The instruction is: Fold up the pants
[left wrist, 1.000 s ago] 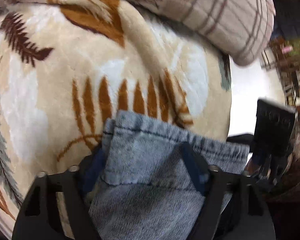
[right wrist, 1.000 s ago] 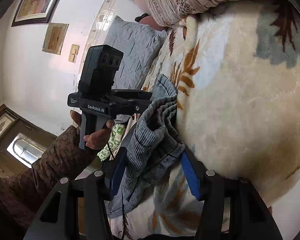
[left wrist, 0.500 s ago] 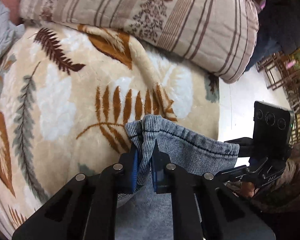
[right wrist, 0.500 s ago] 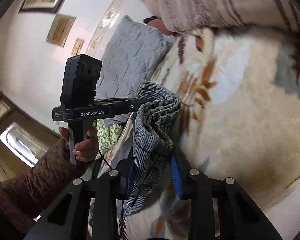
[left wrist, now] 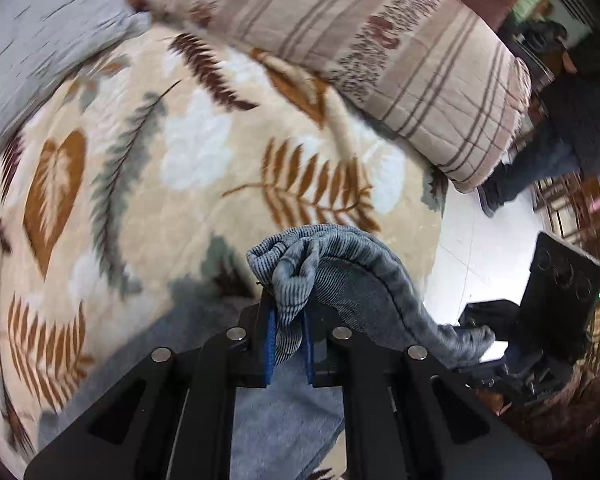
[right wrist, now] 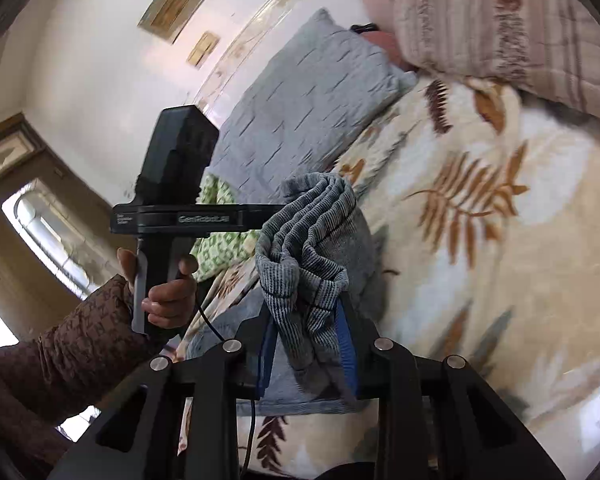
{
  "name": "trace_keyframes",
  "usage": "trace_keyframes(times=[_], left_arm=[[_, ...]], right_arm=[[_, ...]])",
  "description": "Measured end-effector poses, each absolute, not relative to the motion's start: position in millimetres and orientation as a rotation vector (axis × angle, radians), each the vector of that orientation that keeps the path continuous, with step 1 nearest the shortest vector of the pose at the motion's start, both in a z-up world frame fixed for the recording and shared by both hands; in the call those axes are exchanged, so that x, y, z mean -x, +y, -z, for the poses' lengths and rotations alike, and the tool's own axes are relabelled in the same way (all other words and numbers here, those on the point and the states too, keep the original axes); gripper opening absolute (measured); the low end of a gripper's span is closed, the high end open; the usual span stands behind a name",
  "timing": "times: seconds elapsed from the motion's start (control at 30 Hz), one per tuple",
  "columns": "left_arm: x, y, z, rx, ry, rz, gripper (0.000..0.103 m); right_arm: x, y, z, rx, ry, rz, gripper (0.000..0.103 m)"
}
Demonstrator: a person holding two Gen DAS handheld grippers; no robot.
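Progress: early to middle stage, by judgement. The pants [left wrist: 340, 276] are gripped at both ends of one edge and lifted off the blanket [left wrist: 148, 184]; no finished fold can be seen, and carrying the edge over, laying it down and flattening it all remain. Left gripper [left wrist: 287, 344]: fingers drawn narrow, clamped on a bunched corner of the denim that rises out of the tips toward 12 o'clock. From there the hem runs toward 4 o'clock to the right gripper [left wrist: 476, 328], seen in that view at 4 o'clock near the frame edge. Right gripper, own view: fingers narrow, closed on a thick wad of ribbed fabric that stands up toward 12 o'clock and drapes back between the blue pads [right wrist: 346, 344]. Left gripper there sits at 10 o'clock, its tips buried in the same cloth. The rest of the pants hangs below both tools, partly on the blanket. A pillow [right wrist: 300, 100] lies at 12 o'clock, well apart
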State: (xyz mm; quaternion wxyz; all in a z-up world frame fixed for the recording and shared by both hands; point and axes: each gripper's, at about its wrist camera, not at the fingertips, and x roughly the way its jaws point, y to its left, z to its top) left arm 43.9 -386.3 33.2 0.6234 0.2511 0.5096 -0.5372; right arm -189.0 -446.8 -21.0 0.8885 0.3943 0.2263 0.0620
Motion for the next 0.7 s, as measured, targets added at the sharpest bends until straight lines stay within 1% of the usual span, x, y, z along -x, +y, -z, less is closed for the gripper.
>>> trace_keyframes(times=[0.23,0.6,0.7], left_arm=[[-64.9,-338.5,-15.1,-0.467,1.25,1.146,0.01],[-95.1,-287.3,30.6,-0.338,1.38,1.055,0.022],[-105.1,-272.5,42.7,-0.286,1.423,1.011,0.022]], right_arm=[[158.9,-404.7,16.9,-0.742,0.564,-0.209,0.026],[105.6,-359.2,47.9,-0.665,0.77,-0.304,0.026],[92.6,-349.7,55.8,-0.649,0.832,-0.326,0.028]])
